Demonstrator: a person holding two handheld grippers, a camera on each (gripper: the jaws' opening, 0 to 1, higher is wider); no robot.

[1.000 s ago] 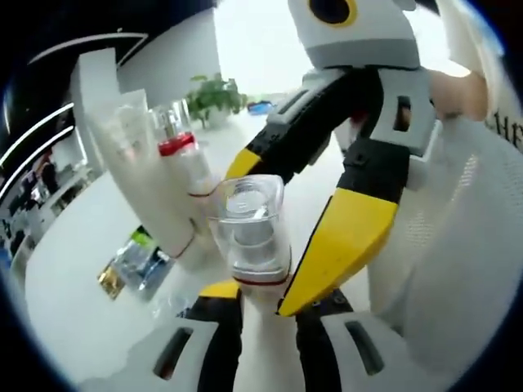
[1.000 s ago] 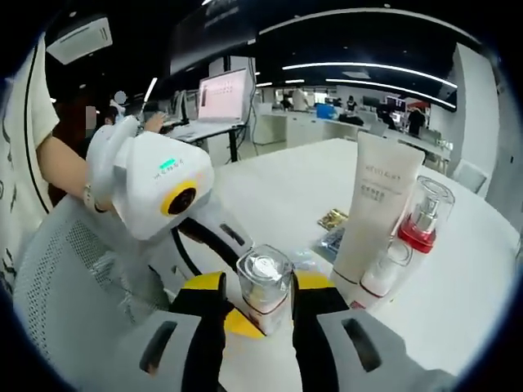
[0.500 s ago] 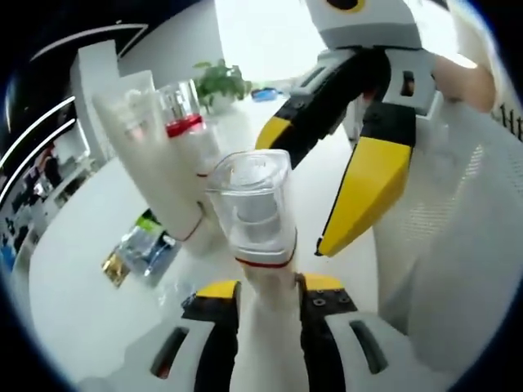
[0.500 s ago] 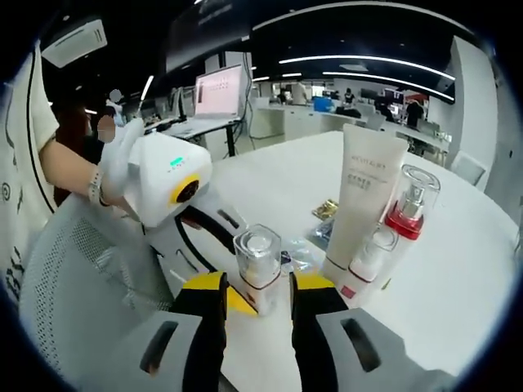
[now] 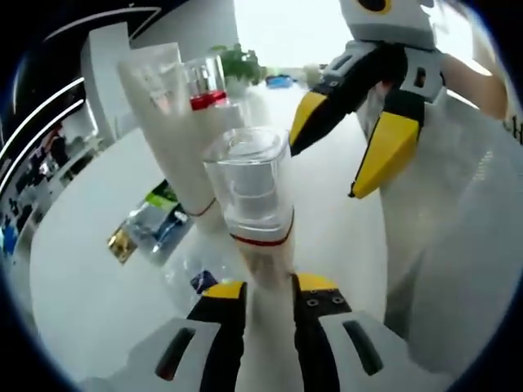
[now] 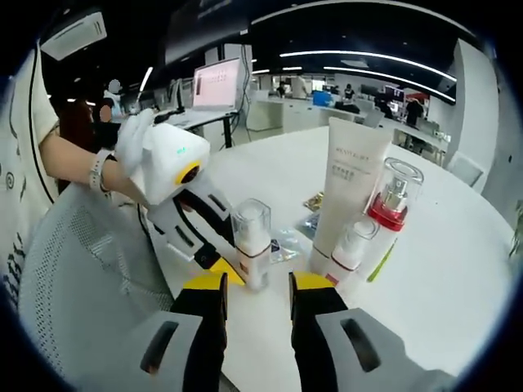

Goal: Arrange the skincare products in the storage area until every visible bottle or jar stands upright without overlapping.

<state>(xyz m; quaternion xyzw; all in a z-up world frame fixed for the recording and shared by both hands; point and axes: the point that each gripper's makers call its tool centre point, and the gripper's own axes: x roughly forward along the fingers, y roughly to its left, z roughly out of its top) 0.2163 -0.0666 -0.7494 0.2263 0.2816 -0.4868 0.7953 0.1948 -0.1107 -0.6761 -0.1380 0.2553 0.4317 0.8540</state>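
A white bottle with a clear square cap (image 5: 248, 189) stands upright on the white table (image 5: 98, 269), and my left gripper (image 5: 270, 287) is shut on its lower body. In the right gripper view the same bottle (image 6: 252, 242) stands just ahead, with the left gripper (image 6: 231, 266) clamped low on it. My right gripper (image 6: 258, 283) is open with nothing between its jaws; in the left gripper view the right gripper (image 5: 325, 173) hangs open beyond the bottle. Behind stand a tall white tube (image 6: 343, 189), a red-collared pump bottle (image 6: 391, 206) and a small white bottle (image 6: 351, 245).
Flat foil sachets (image 5: 145, 230) lie on the table beside the tube (image 5: 167, 122). A white mesh chair (image 6: 73, 269) stands at the table's edge by the person's arm (image 6: 65, 167). A potted plant (image 5: 241, 61) sits at the far side. Desks and monitors fill the background.
My right gripper, whose jaws flanked the clear-capped bottle a second ago, has drawn back from it and stands apart. The left gripper keeps its hold on the bottle.
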